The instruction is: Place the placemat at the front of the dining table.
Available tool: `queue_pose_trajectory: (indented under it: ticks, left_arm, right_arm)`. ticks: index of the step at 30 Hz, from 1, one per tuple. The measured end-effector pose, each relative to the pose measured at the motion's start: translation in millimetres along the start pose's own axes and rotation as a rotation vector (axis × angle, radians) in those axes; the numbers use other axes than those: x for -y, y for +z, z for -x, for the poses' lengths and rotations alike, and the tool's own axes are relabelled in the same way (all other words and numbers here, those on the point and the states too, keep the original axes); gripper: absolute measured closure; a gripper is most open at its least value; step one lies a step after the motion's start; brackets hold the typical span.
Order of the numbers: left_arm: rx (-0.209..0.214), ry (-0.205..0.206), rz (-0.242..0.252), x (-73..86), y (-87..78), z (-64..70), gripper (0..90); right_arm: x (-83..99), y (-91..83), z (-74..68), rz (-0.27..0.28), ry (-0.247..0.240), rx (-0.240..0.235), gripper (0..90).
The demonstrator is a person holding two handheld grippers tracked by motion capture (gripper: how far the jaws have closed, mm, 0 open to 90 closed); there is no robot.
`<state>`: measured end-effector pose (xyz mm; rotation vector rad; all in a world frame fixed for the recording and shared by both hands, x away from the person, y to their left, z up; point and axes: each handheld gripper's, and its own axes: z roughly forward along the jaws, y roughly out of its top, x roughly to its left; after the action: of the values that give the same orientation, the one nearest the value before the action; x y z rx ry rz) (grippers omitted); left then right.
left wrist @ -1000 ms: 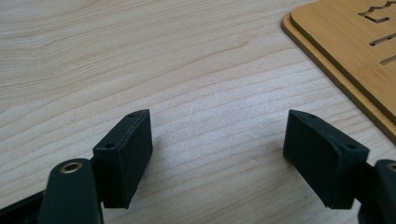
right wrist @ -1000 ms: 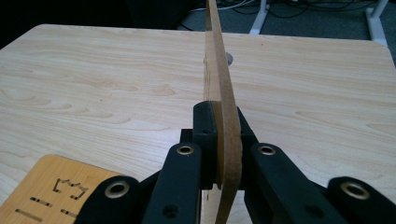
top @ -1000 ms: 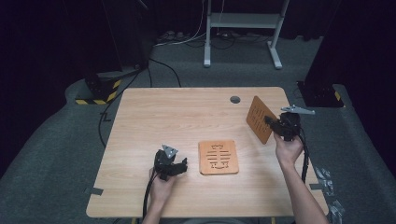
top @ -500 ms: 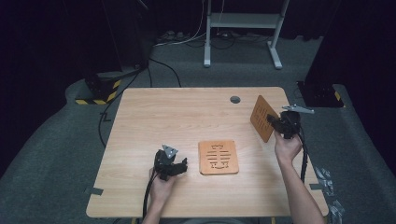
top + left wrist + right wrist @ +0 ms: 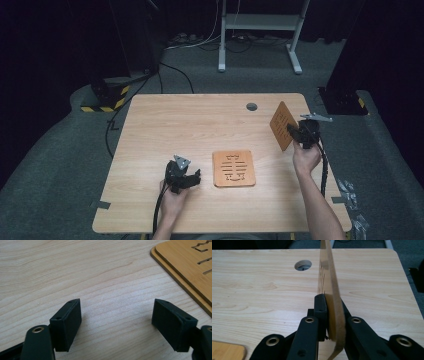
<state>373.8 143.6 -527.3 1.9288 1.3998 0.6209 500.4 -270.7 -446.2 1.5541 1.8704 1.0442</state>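
Two square bamboo coasters with cut slots are in play. One coaster (image 5: pixel 233 168) lies flat on the table near the front middle, and its corner (image 5: pixel 190 267) reaches into the left gripper view. The other coaster (image 5: pixel 282 124) is held on edge above the table's right side, with my right gripper (image 5: pixel 295 132) shut on its lower rim. Seen edge-on, that coaster (image 5: pixel 331 287) stands between the right gripper (image 5: pixel 332 312) jaws. My left gripper (image 5: pixel 192 179) rests low on the table just left of the flat coaster; the left gripper (image 5: pixel 116 325) is open over bare wood.
The light wooden table (image 5: pixel 175 125) has a round cable hole (image 5: pixel 251 106) near its far edge. A white metal stand (image 5: pixel 260 30) and cables sit on the dark floor behind. A yellow-and-black striped block (image 5: pixel 107 97) lies off the table's far left corner.
The right gripper has carried the upright coaster slightly down and toward the person. The left gripper has not moved.
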Motion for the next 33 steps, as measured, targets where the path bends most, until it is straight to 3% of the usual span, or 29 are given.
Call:
queue_pose_trajectory:
  ticks: [10,23,27,33]
  left_arm:
    - [0.0,0.0,0.0,0.0,0.0,0.0,23.9]
    - [-0.001,0.0,0.0,0.0,-0.1,0.1,23.9]
    - [0.002,0.004,-0.001,0.0,-0.2,0.1,23.9]
    - [0.003,-0.002,0.0,0.3,-0.2,1.2,23.7]
  right_arm:
    - [4.0,1.3,10.0,-0.006,0.023,0.048,76.9]
    - [8.0,1.5,21.1,-0.017,0.044,0.067,71.7]
    - [9.1,2.3,23.1,-0.02,0.058,0.087,66.0]
    - [14.3,4.4,33.1,-0.026,0.111,0.088,59.3]
